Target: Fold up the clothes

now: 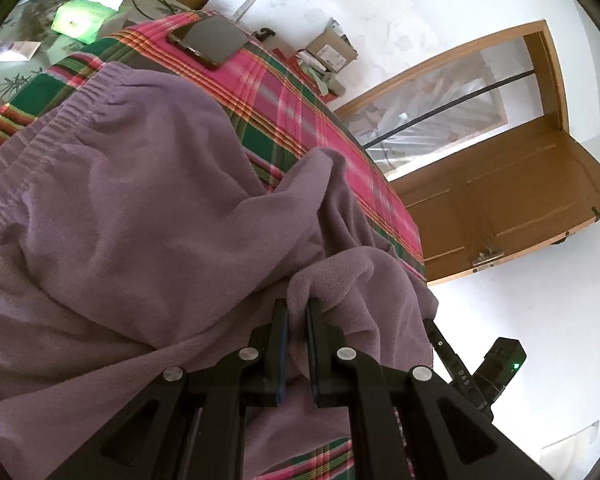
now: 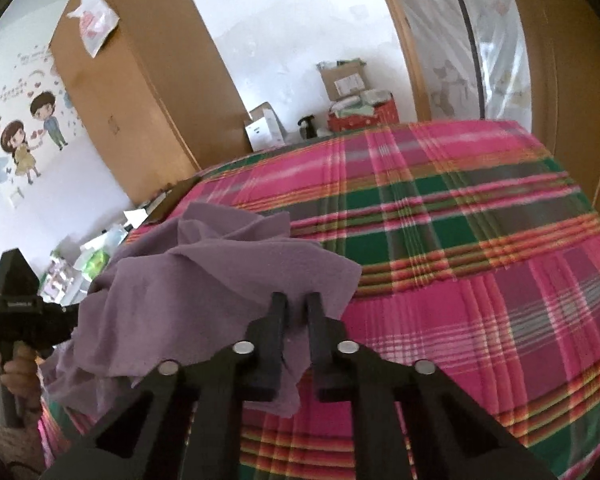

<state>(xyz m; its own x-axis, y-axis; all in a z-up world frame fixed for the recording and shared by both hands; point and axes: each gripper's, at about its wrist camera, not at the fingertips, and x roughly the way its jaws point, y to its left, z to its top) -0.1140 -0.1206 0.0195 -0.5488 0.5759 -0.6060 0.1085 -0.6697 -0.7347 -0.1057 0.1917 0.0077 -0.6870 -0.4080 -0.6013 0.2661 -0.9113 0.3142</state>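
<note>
Both claws are clamped on the soft purple fleece garment (image 1: pixel 148 200) lying on the pink-and-green plaid bed cover (image 2: pixel 460 240): the left claw (image 1: pixel 297 312) low centre, the right claw (image 2: pixel 297 304) likewise. Carry both corners level to fold squarely. Only the left view shows the elastic waistband (image 1: pixel 60 120), upper left.

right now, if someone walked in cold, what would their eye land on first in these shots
First the loud pink and green plaid bedcover filling the right wrist view, with the purple fleece garment heaped across it. Next, both black claws pinching that fabric: the left claw on a bunched fold, the right claw on an edge. Lastly, a dark phone lies on the cover beyond the garment's elastic waistband.
</note>
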